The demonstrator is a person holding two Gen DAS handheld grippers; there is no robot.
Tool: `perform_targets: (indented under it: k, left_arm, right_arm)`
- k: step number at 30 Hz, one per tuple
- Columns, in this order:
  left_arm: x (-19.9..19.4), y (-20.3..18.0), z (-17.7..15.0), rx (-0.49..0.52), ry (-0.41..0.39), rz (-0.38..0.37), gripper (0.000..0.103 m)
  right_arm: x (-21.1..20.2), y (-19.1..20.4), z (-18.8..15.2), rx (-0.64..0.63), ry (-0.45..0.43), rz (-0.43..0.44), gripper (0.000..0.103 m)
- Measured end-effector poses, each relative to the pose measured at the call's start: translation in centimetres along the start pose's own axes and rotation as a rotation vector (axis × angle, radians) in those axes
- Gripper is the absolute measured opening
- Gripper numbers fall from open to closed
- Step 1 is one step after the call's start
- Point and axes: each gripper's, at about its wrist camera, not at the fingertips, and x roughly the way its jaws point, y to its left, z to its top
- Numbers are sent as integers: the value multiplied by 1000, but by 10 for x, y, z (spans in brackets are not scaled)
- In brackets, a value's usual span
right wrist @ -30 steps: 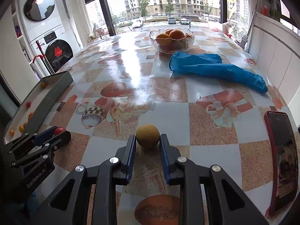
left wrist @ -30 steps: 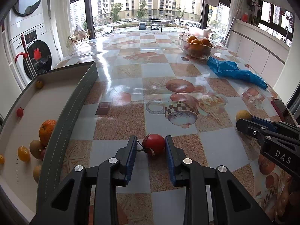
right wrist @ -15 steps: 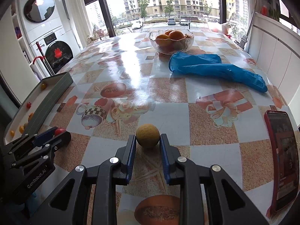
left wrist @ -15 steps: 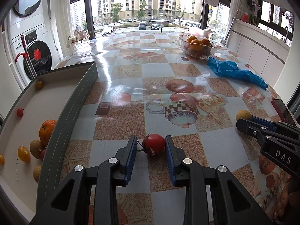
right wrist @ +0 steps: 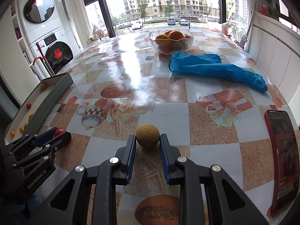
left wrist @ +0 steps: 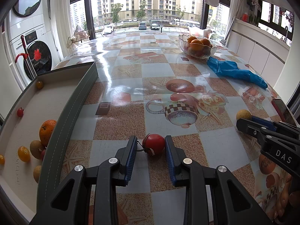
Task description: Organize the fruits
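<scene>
Fruits: two loose ones remain on the surface (left wrist: 129, 71), one at each tool. Red fruit (left wrist: 153, 144) sits between the tips of the left tool (left wrist: 151, 140). The jaws are narrow, the right pad touches its skin, and a sliver of gap with the stem shows at the left pad, so it is not clamped yet. Tan round fruit (right wrist: 147, 135) is pinched by the right tool (right wrist: 147, 138), both pads against it, fruit resting on the surface.

Change over the last second: none. Both tools hold position and the jaw widths are steady.

Tray (left wrist: 75, 103) at 9 o'clock of the left tool already holds an orange (left wrist: 46, 129) and small fruits. Glass bowl (left wrist: 211, 49) of oranges stands at 1 o'clock.

Judgement: a pause at the grasp. Left needs a final squeeze before lifting.
</scene>
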Motion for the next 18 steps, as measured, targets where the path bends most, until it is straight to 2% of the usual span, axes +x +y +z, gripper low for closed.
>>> perform_targets:
  k: [18]
  left_arm:
    - [0,0,0,1,0,1,31]
  right_arm:
    - [0,-2,0,1,0,2,28]
